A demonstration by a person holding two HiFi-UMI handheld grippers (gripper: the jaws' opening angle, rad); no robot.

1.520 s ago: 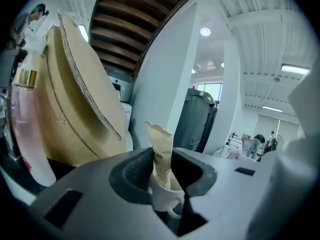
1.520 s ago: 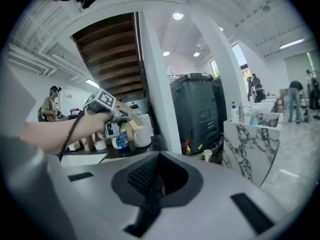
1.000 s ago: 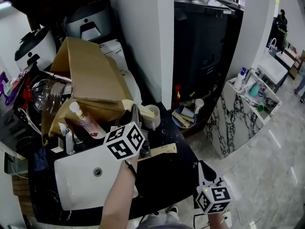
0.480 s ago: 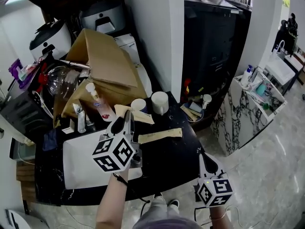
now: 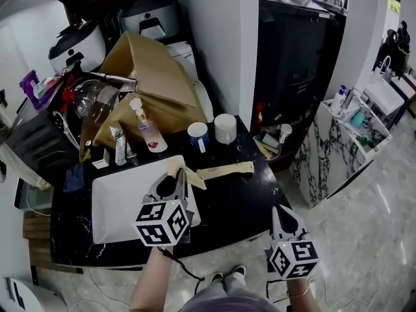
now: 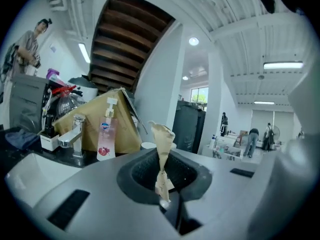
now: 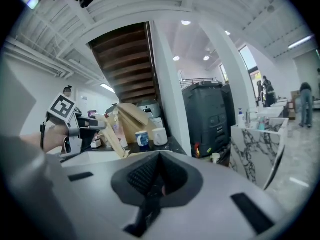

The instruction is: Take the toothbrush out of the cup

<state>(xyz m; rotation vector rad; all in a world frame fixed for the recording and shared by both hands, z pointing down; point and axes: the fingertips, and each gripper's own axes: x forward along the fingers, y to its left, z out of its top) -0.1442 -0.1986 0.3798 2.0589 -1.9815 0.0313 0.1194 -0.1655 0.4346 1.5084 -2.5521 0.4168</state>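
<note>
Plainly, the left gripper [image 5: 171,182] is clamping its jaws on the lower end of a tan, paper-wrapped stick, which I am taking for the toothbrush [image 6: 162,146]. It is holding it above the right side of the white sink [image 5: 114,203], wrapped end pointing up and away from the person. The toothbrush is hanging well clear of the blue-banded cup [image 5: 197,136] and the white cup [image 5: 225,128], which are standing side by side at the back of the black counter [image 5: 237,207]; which of the two is the task's cup I cannot tell. So the lifting out is looking done, and the step in hand, by my reading, is carrying the toothbrush off and setting it down. Doing that well is calling for a steady pinch, since the wrapper is looking thin and crumpled where the pads are biting and could fold or slide. It is also calling for a level, unhurried carry to a bare patch of counter. The right gripper [image 5: 283,217] is idling off the counter's near right corner, jaws together on nothing. A flat tan packet [image 5: 225,169] is lying just beyond the toothbrush and taking up the handiest spot. The faucet [image 5: 120,149], a pink soap bottle [image 5: 148,132] and a tipped cardboard box [image 5: 153,77] are crowding the far side of the sink.
</note>
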